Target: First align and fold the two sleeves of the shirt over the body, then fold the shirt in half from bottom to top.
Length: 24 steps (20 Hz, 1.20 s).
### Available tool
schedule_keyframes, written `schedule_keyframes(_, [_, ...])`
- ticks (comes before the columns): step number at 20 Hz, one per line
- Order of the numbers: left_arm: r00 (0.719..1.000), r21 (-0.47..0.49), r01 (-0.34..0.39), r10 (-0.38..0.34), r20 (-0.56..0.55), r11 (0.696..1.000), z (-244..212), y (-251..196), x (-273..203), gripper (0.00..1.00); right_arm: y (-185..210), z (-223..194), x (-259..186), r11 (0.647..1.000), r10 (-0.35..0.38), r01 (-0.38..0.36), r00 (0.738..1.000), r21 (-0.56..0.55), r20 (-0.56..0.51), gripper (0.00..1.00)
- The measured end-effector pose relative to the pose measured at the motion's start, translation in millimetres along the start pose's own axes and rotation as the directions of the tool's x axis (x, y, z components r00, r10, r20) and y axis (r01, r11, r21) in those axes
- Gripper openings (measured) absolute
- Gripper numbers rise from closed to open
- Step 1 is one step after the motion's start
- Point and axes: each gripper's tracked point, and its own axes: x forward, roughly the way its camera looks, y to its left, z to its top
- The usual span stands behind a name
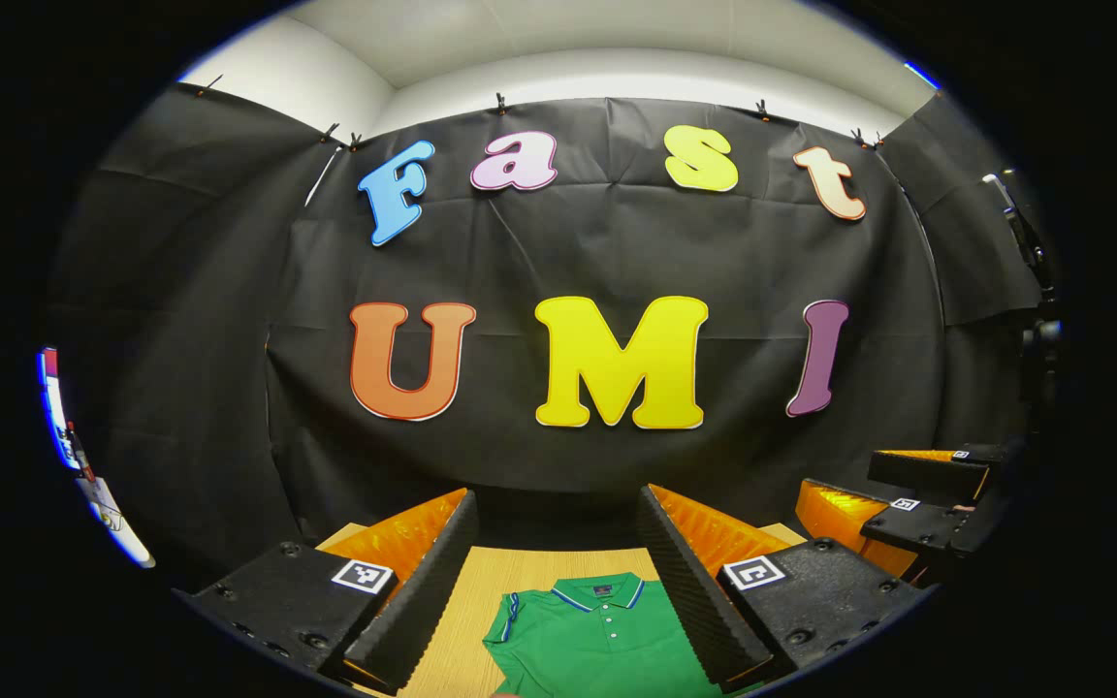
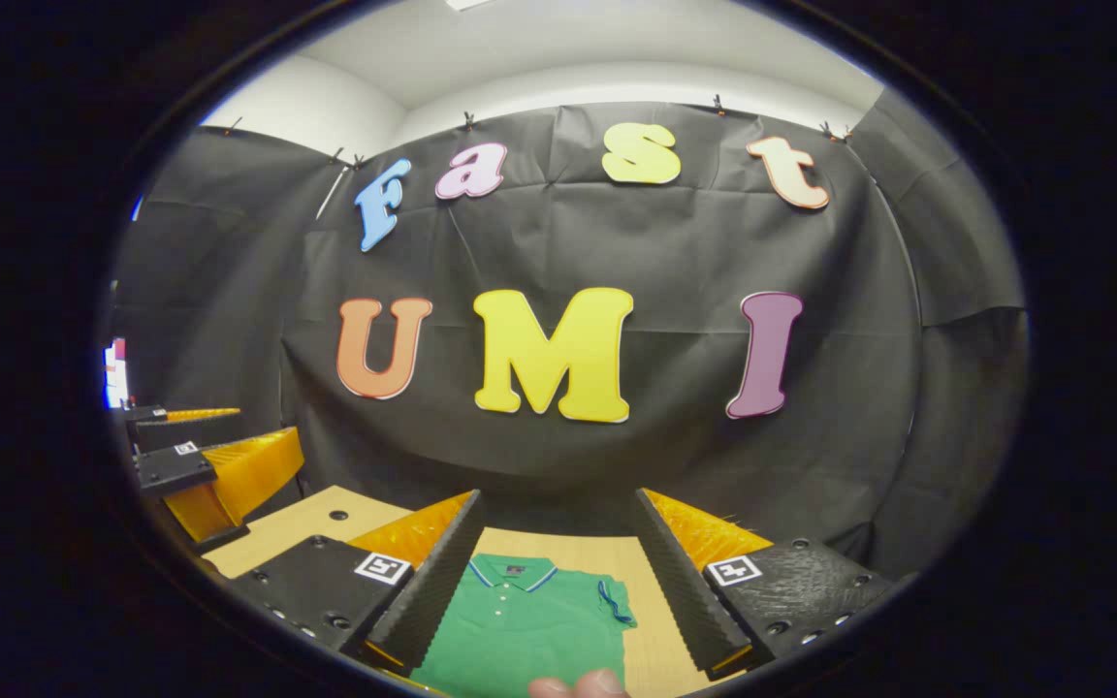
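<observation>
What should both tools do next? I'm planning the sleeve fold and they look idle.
Probably lower each open tool toward the sleeve on its side: the green shirt lies flat on the table, and left tool and right tool hold nothing above it.

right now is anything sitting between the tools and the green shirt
Nothing visible does. Both tools, the left tool and right tool, are open above the green shirt, which lies flat on the wooden table with only bare tabletop around it.
</observation>
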Motion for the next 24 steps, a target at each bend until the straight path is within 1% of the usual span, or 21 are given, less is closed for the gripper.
schedule_keyframes(8, [1.0,-0.002,-0.016,0.016,-0.005,1.0,-5.3,-6.5,8.5,1.0,-21.3,-20.8,16.7,1.0,0.005,-0.005,0.998,0.01,-0.061,0.96])
schedule_keyframes(16, [1.0,0.023,-0.026,0.026,0.0,0.999,-5.1,-10.8,15.1,1.0,-40.3,-56.5,40.3,1.0,0.019,-0.017,0.988,0.014,-0.151,0.95])
schedule_keyframes(21, [0.999,0.038,-0.034,0.034,0.013,0.999,-0.6,-11.8,20.5,1.0,-56.2,-95.3,70.4,0.999,0.034,-0.029,0.973,0.023,-0.227,0.96])
schedule_keyframes(22, [0.999,0.037,-0.034,0.033,0.011,0.999,0.6,-13.5,22.9,1.0,-60.5,-106.4,78.3,0.999,0.036,-0.03,0.967,0.026,-0.251,0.94])
schedule_keyframes(24, [0.999,0.026,-0.037,0.037,-0.002,0.999,-1.5,-15.2,26.2,1.0,-69.0,-136.0,97.1,0.999,0.035,-0.031,0.951,0.017,-0.307,0.95])
